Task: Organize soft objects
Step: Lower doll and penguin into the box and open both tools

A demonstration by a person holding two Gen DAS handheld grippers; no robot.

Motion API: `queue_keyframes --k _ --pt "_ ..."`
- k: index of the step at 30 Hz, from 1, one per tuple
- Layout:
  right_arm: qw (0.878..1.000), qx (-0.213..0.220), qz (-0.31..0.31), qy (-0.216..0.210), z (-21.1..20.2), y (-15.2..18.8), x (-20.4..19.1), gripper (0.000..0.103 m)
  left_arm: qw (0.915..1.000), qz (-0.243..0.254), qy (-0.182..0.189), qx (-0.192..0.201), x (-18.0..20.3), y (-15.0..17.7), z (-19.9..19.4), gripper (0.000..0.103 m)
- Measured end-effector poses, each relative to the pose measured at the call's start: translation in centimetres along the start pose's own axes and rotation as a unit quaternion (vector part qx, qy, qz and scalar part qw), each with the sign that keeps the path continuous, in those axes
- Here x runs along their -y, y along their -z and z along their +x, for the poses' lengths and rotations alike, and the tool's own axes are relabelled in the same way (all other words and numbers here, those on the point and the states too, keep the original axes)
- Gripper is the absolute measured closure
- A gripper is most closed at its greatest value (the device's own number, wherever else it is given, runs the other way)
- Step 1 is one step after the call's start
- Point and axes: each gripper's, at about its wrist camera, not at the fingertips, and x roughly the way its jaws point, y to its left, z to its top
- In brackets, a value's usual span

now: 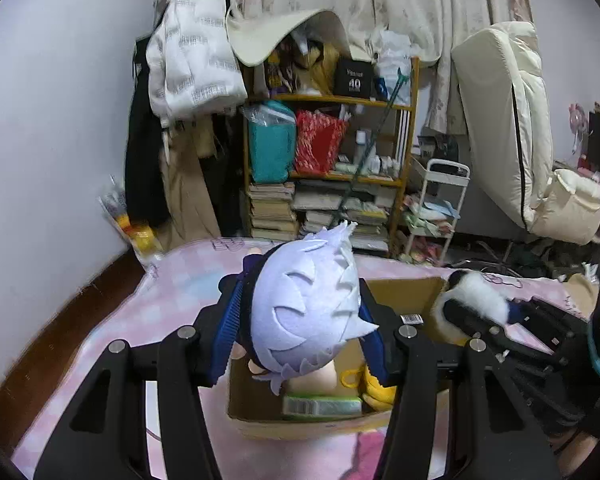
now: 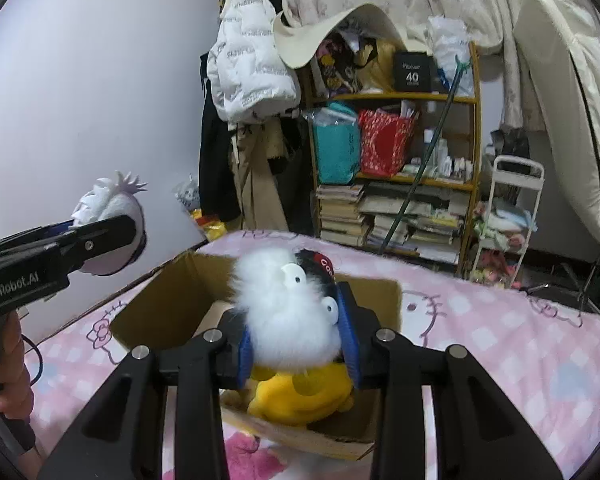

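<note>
Left tongs [image 1: 300,320]: pinching the lavender-haired doll [image 1: 308,312] at centre frame, one blue ribbed pad [image 1: 226,336] pressed to each side of its head.
Doll, direction: back of the head faces the left wrist camera, spiky tuft towards the top of the frame; long axis runs up-down in the picture, with the peach body hanging at the lower end over the box.
Doll, texture: flat felt hair cut into jagged overlapping points, with a dark band around the head.
Right tongs [image 2: 298,340]: pinching the fluffy white plush [image 2: 288,312], centre of the right wrist view, blue pads squeezing its fur from both sides.
Plush, direction: two small white knobs and a black-and-red patch sit on its upper right; bulk is a rounded, long-pile ball, so no clear long axis.
Cardboard box [image 2: 172,292]: open-topped, plain brown, flaps standing, sitting on the bed; both toys are held above it.
In the box: a yellow plush [image 2: 296,396], smooth and lumpy, directly under the white one; a green-edged packet [image 1: 322,405] lies flat on the bottom.
Bed cover [image 2: 500,344]: pink checked fabric with cartoon cat outlines.
Background: a wooden shelf [image 1: 404,144] of stacked books in the upper middle.
</note>
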Motion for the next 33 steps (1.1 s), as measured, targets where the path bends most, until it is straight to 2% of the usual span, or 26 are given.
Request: queue_keyframes --k 3,7,13,15,17,20,22,27,28,29,33 --pt "1.000 -0.014 -0.004 -0.001 0.7 0.8 -0.2 0.065 0.9995 -0.008 0.016 -0.025 -0.3 0.6 1.2 0.050" --pt "1.000 -0.026 -0.003 -0.001 1.0 1.3 0.1 0.064 0.9988 -0.007 0.017 -0.046 -0.2 1.3 2.4 0.049" --pt "0.999 -0.040 0.020 0.006 1.1 1.6 1.3 0.064 0.9972 0.020 -0.004 -0.072 0.6 2.8 3.4 0.046" --pt "0.999 -0.041 0.020 0.011 0.9 1.6 1.4 0.064 0.9966 0.023 -0.006 -0.078 0.6 3.0 3.4 0.043" --pt "0.999 -0.043 0.021 0.014 0.6 1.6 1.6 0.063 0.9969 0.023 -0.009 -0.075 0.6 3.0 3.0 0.033" --pt "0.999 -0.042 0.028 0.018 -0.1 1.4 1.8 0.046 0.9976 0.024 -0.014 -0.063 0.6 2.9 1.9 0.026" --pt "0.998 -0.040 0.035 0.018 -0.8 1.3 2.0 0.042 0.9976 0.026 -0.017 -0.061 0.5 2.9 1.1 0.023" --pt "0.998 -0.038 0.029 0.032 -2.5 1.1 1.6 0.022 0.9969 0.035 -0.026 -0.065 0.6 3.2 -0.9 0.014" --pt "0.998 -0.037 0.028 0.034 -2.9 1.2 1.5 0.022 0.9969 0.036 -0.030 -0.064 0.6 3.3 -1.4 0.007" --pt "0.998 -0.036 0.027 0.035 -3.4 1.2 1.4 0.021 0.9969 0.035 -0.033 -0.062 0.7 3.4 -1.8 0.004" --pt "0.998 -0.027 0.037 0.041 -5.3 1.0 1.3 0.011 0.9965 0.039 -0.029 -0.069 1.0 3.7 -3.4 0.004"
